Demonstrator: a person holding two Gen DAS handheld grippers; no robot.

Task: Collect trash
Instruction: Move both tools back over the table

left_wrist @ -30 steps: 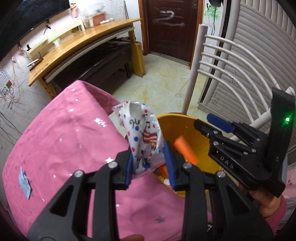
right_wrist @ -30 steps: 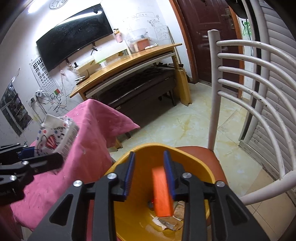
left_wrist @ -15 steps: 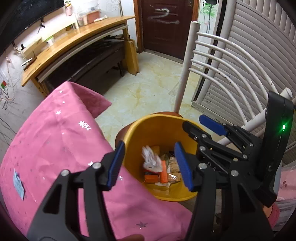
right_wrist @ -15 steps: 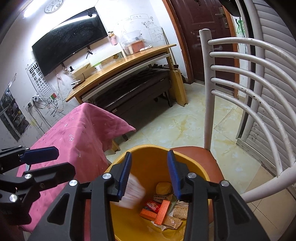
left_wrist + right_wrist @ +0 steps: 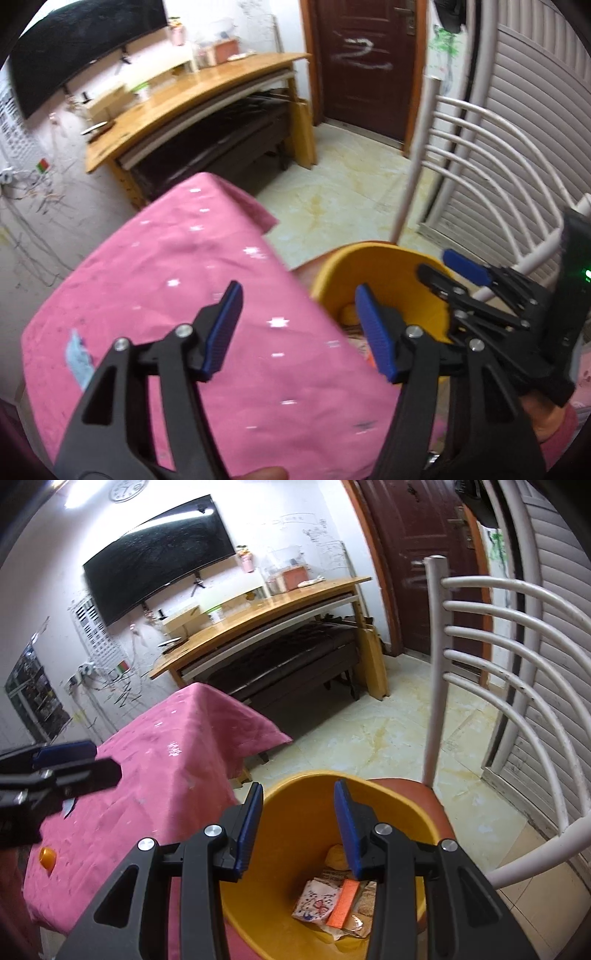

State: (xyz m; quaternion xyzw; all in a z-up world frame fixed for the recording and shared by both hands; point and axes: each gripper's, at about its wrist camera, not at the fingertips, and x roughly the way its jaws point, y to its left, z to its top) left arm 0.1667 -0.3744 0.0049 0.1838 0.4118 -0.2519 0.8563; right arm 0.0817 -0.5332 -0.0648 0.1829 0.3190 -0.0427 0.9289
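nearest the right wrist camera, the right gripper (image 5: 297, 825) hangs open over the yellow bucket (image 5: 413, 812), its blue pads apart with nothing between them. down inside the bucket, at about 5 o'clock from the pads, lie a white polka-dot wrapper (image 5: 317, 902), an orange wrapper (image 5: 345, 904) and some brownish packets (too jumbled to name). the bucket sits on the red seat of a white chair (image 5: 476, 635). at 9 o'clock, the left gripper (image 5: 299, 328) hovers open and empty above the pink tablecloth (image 5: 147, 280), just beside the bucket's rim. on the cloth, at 8 o'clock in the left wrist view, a pale blue scrap (image 5: 78, 360) lies flat; an orange bottle cap (image 5: 48, 856) shows near the cloth's edge in the right wrist view. beyond, at 12 o'clock, a wooden desk (image 5: 258, 613) stands under a dark wall screen (image 5: 159, 554), with a brown door (image 5: 365, 55) at 1 o'clock.
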